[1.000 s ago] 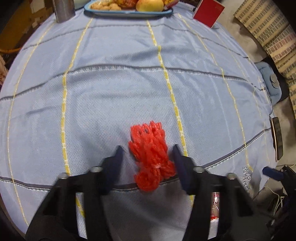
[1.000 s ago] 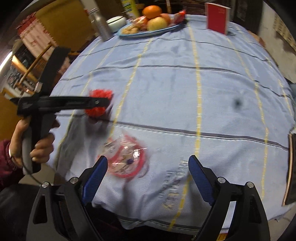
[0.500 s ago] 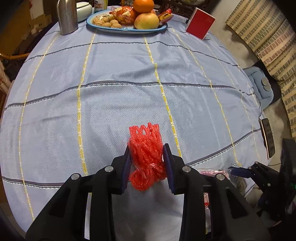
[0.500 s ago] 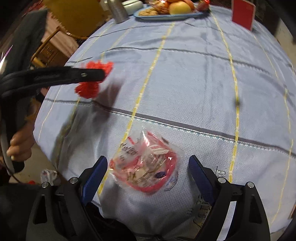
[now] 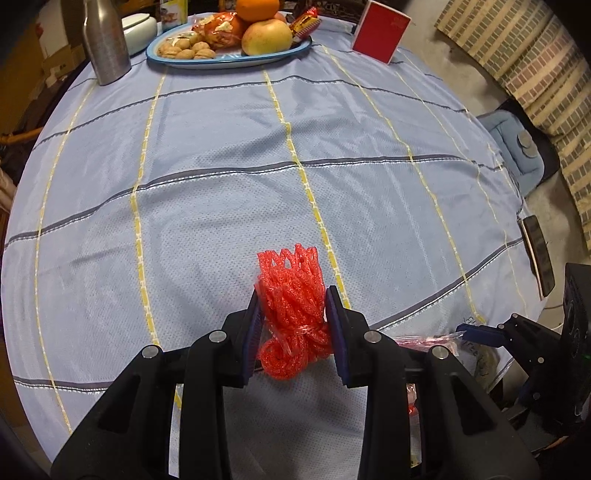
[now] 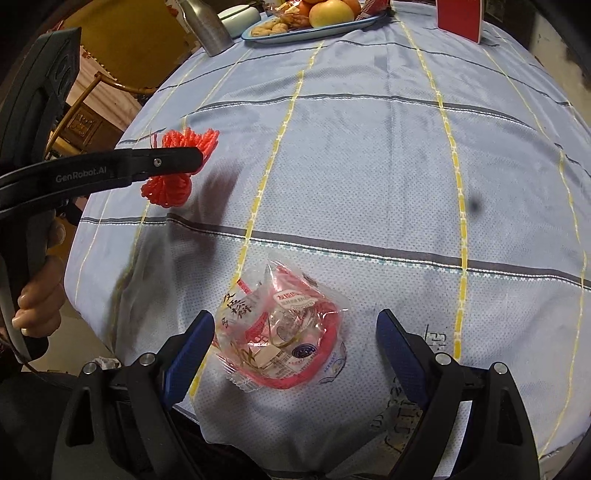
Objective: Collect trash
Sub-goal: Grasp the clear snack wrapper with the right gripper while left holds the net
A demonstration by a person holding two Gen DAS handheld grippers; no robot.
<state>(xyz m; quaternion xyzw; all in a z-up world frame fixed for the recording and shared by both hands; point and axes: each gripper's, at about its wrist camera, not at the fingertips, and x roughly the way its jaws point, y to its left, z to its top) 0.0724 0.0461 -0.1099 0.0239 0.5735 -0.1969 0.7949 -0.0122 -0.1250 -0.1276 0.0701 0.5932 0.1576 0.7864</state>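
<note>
Since a second ago the left gripper (image 5: 291, 314) has closed on the red foam net (image 5: 291, 314) and lifted it off the tablecloth (image 5: 221, 184); the right gripper (image 6: 295, 339) has come down so its fingers now flank the plastic wrapper (image 6: 284, 332). That wrapper lies flat near the cloth's front edge, on the near side of the grey stripe, with the right jaws spread wide and not touching it. Up and to the wrapper's left, the net hangs pinched between the left pads, clear of the cloth. To take the wrapper well, I would lower until the fingertips meet the cloth, then squeeze across its crumpled middle so the slippery film bunches instead of sliding out, without snagging the cloth. Far beyond the wrapper sits the fruit plate (image 6: 332, 27).
</note>
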